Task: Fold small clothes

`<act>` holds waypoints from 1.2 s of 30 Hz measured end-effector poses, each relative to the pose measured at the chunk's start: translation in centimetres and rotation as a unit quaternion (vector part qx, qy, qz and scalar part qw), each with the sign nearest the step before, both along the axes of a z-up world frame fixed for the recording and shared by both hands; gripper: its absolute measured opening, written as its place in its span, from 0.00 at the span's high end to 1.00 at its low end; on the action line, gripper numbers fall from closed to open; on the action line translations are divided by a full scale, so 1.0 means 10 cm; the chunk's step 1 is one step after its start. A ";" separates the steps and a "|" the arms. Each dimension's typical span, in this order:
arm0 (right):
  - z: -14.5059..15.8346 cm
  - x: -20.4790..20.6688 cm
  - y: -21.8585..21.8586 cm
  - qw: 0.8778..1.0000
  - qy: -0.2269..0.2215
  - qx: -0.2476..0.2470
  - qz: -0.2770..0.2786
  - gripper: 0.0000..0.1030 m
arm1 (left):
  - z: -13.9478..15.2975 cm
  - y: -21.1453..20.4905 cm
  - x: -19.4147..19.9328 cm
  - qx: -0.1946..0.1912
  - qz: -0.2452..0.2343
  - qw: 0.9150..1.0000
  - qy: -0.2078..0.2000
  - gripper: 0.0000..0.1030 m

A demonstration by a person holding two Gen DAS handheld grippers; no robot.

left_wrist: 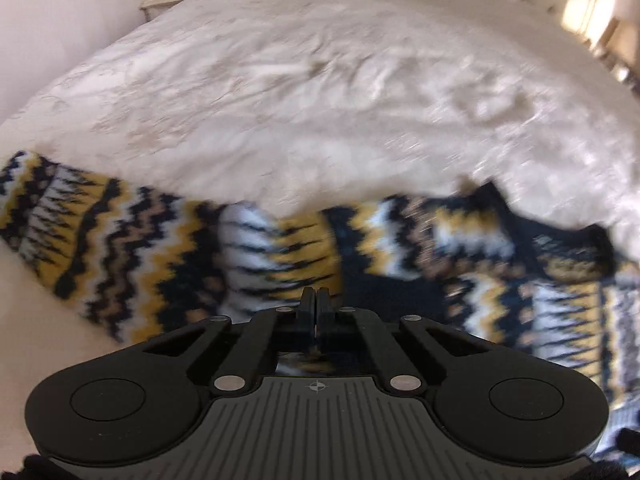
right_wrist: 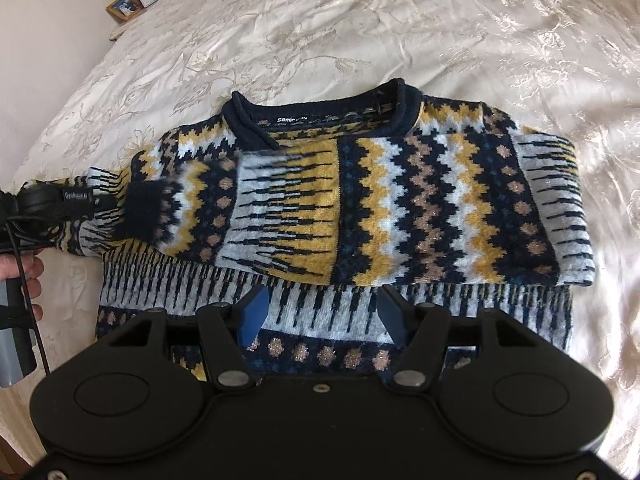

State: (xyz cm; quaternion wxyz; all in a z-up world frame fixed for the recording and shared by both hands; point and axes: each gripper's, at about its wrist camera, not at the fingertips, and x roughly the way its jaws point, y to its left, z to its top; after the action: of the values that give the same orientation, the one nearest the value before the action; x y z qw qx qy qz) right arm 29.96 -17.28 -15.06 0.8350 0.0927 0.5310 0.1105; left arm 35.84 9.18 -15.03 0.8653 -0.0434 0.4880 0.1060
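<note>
ok, my left gripper (left_wrist: 316,300) is pinched tight on the sweater (right_wrist: 360,208) sleeve; right gripper (right_wrist: 320,312) hovers half open, empty. i'd lift the sleeve clear, lay it flat across the chest.

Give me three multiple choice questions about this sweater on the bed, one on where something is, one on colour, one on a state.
1. Where does the picture frame stand?
A. on the nightstand beside the bed
B. on the sweater
C. at the foot of the bed

2. What colour is the sweater's neckband?
A. red
B. dark navy
C. white

3. How do the right gripper's jaws stand?
A. shut tight
B. clamped on the collar
C. apart over the sweater's lower part

Answers:
1 A, it sits by the lamp and clock past the bedspread's corner.
2 B, the ribbed band around the label is dark navy.
3 C, the blue pads are spread with nothing pinched between them.
</note>
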 end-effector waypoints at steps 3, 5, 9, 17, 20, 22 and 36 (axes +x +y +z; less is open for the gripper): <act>0.06 -0.03 -0.01 1.000 -0.005 -0.004 -0.008 0.37 | -0.08 0.11 0.02 0.003 0.007 1.000 0.027 0.96; 0.12 -0.06 -0.02 1.000 -0.011 -0.009 -0.013 0.36 | -0.06 0.14 -0.01 -0.022 0.001 0.999 0.031 0.93; 0.21 -0.16 -0.02 0.999 -0.019 -0.024 -0.022 0.31 | 0.08 0.04 -0.16 -0.037 -0.035 0.999 0.019 0.70; 0.16 -0.44 0.13 0.997 0.023 -0.072 -0.023 0.21 | 0.17 -0.41 -0.63 -0.086 -0.110 0.989 0.044 0.67; 0.10 -0.53 0.16 0.995 0.047 -0.089 -0.031 0.13 | 0.03 -0.52 -0.79 -0.095 -0.126 0.985 0.073 0.66; 0.05 -0.58 0.17 0.993 0.060 -0.092 -0.037 0.12 | -0.11 -0.56 -0.85 -0.104 -0.131 0.981 0.096 0.66; -0.16 -0.63 -0.05 0.989 0.078 -0.106 -0.060 0.01 | -0.39 -0.77 -0.91 -0.094 -0.126 0.983 0.098 0.28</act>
State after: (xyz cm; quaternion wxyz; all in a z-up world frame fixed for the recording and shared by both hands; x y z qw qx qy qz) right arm 23.62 -17.82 -16.67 0.8014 0.0436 0.5965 -0.0044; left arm 26.78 1.47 -18.94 0.8116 -0.0521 0.5801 -0.0461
